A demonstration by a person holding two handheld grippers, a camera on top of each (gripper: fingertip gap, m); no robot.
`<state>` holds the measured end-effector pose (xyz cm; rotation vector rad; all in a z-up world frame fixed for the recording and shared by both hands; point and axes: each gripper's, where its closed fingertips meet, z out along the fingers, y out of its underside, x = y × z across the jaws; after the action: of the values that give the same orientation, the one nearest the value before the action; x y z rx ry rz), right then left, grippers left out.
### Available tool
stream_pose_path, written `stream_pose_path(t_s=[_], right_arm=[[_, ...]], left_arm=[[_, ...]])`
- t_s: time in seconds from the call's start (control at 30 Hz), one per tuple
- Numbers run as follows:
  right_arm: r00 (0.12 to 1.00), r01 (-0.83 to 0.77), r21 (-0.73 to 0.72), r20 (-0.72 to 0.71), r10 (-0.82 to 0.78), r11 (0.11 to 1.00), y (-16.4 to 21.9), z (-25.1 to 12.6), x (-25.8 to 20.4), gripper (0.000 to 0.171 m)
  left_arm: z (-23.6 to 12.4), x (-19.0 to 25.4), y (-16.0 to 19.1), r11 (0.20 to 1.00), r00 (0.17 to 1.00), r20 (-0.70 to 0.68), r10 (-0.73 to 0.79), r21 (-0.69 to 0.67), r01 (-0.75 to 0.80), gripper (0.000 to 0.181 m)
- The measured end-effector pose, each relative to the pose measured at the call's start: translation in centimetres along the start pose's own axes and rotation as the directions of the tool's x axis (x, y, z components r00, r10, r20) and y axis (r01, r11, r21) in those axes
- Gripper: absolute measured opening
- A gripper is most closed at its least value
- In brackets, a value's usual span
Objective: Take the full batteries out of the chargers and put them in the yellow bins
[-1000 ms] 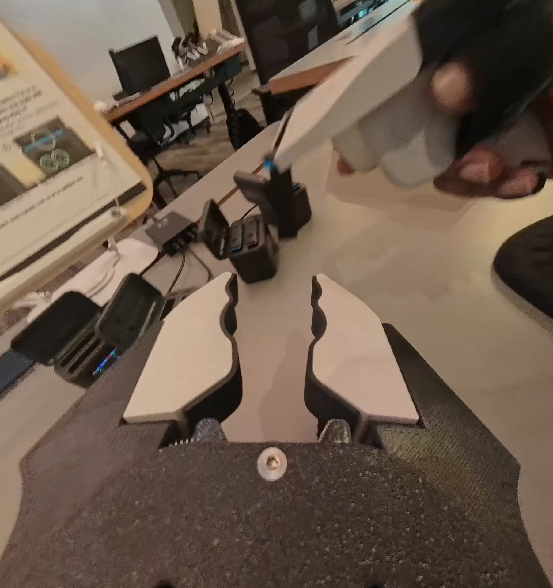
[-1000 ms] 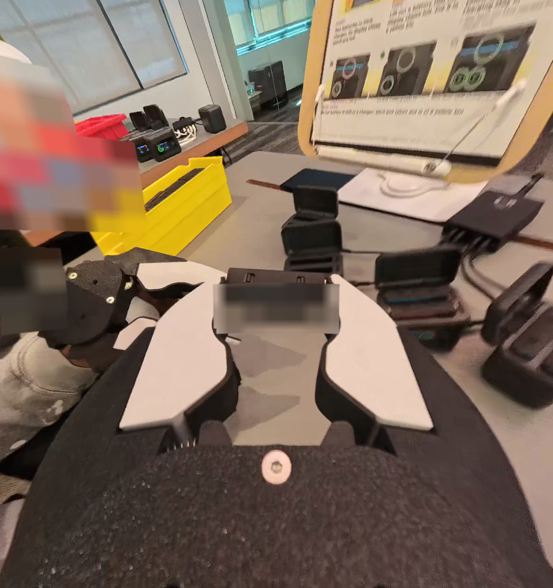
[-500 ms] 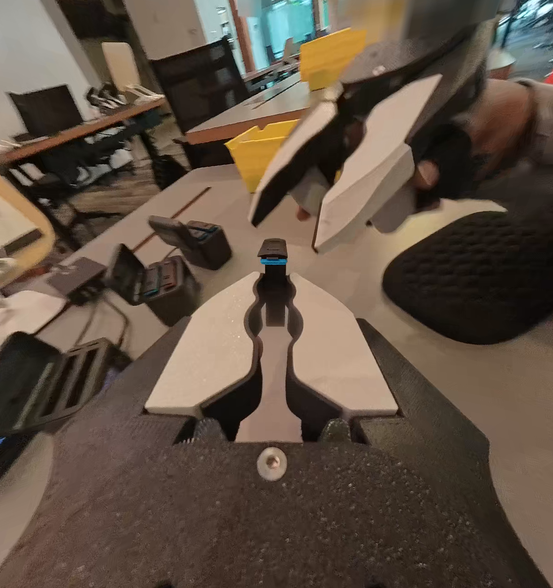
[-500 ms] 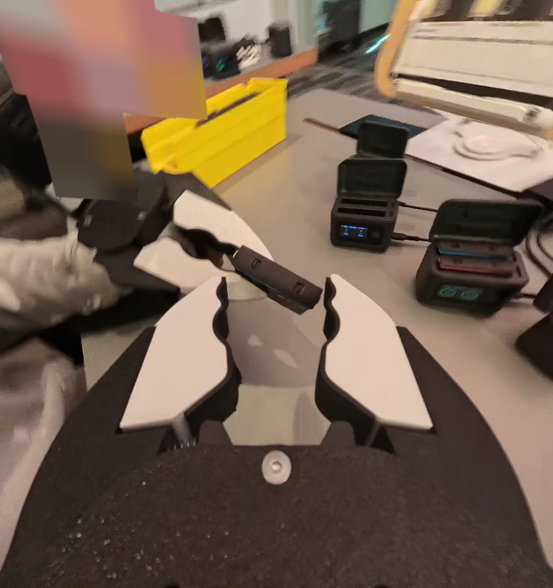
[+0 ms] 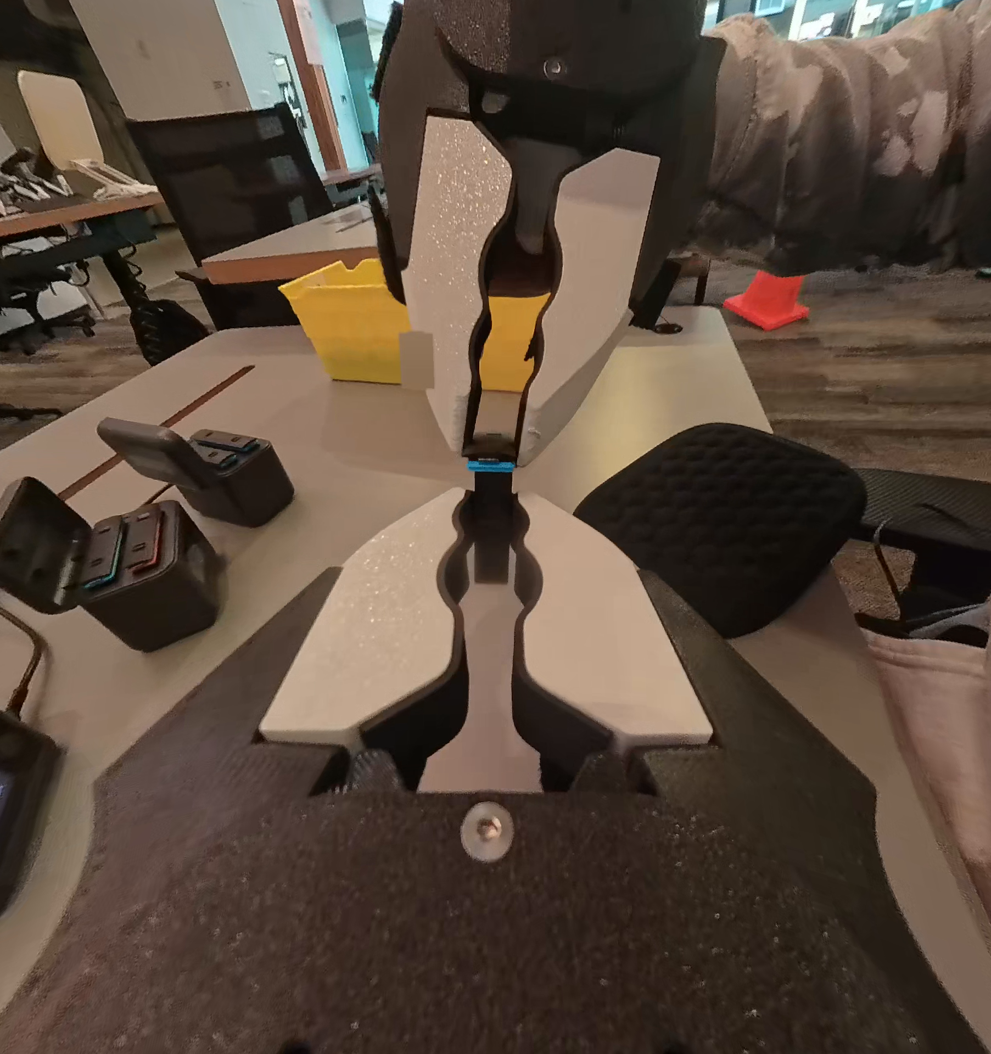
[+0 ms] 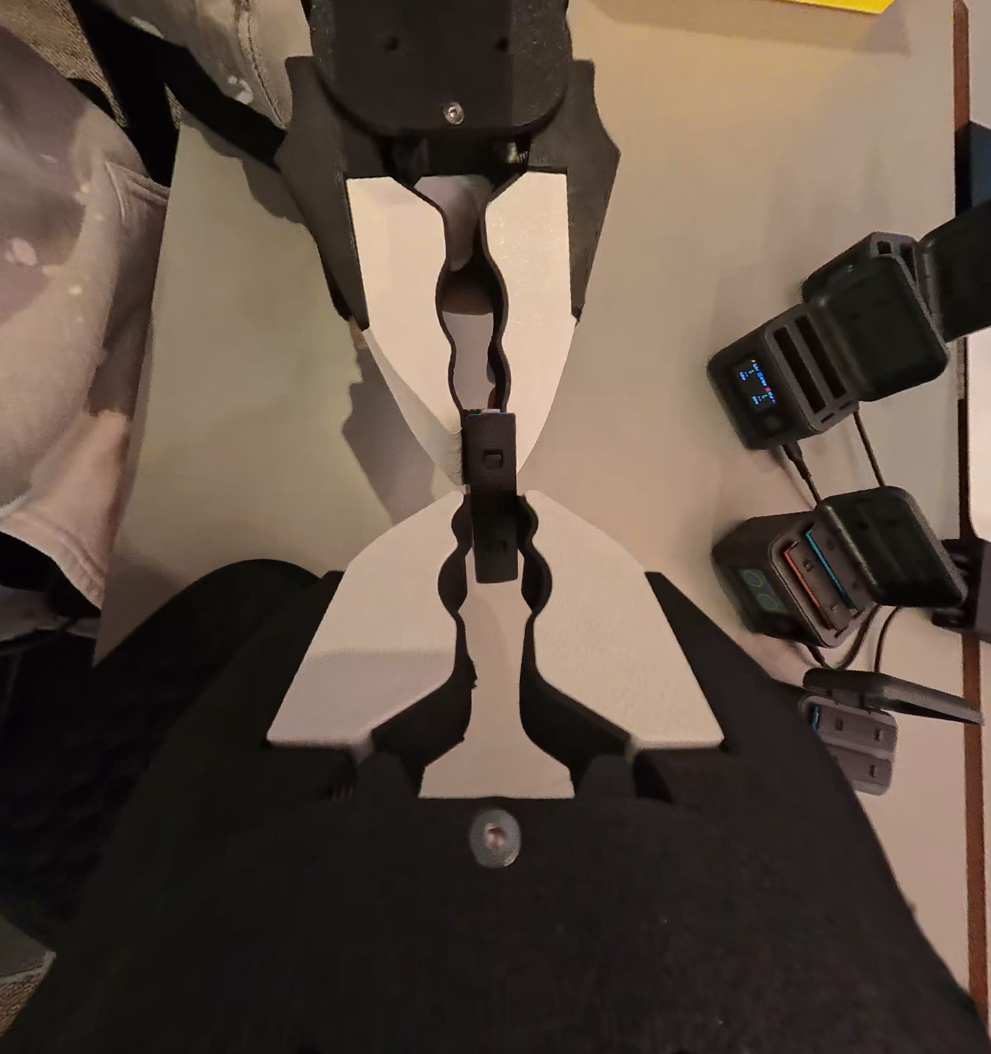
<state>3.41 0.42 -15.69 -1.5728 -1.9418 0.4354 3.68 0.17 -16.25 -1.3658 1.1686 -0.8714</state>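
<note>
Right wrist view: two tools (image 6: 490, 502) (image 6: 484, 422) both clamp one battery (image 6: 490, 473) — three chargers (image 6: 824, 376) beside.

right gripper (image 6: 490, 502): had let go, now clamped on the far end of the slim black blue-edged battery (image 5: 488, 507)
left gripper (image 5: 488, 513): swung to face it

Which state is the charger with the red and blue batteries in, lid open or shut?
Open. The charger has its lid flipped back, exposing red-edged and blue-edged batteries seated in the slots.
</note>
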Motion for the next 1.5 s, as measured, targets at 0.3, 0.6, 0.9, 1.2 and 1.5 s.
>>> stream_pose_path(t_s=[0.3,0.6,0.9,1.2,1.5], right_arm=[[0.967,-0.118,-0.270,-0.249,0.049,0.956,8.0,-13.9,7.4,0.014],[0.937,-0.325,-0.531,-0.295,0.189,0.783,24.4,-21.2,9.2,0.014],[0.961,-0.273,-0.629,-0.146,0.235,0.728,31.7,-15.0,4.5,0.014],[0.970,-0.241,-0.671,-0.150,0.190,0.702,33.6,-13.6,4.9,0.015],[0.889,-0.420,-0.534,-0.404,0.214,0.734,31.1,-16.6,8.2,0.018]], left_arm=[[-1.9,-4.9,1.0,0.999,0.978,0.208,-0.028,-0.013,0.031,0.026],[-3.0,-7.6,2.5,0.996,0.940,0.341,0.004,-0.084,0.026,0.021],[-4.1,-10.8,5.3,0.974,0.885,0.456,-0.094,-0.142,0.176,0.027],[-4.7,-12.4,7.8,0.936,0.821,0.555,-0.135,-0.202,0.290,0.028],[-4.5,-12.5,8.6,0.926,0.816,0.566,-0.117,-0.234,0.296,0.029]])
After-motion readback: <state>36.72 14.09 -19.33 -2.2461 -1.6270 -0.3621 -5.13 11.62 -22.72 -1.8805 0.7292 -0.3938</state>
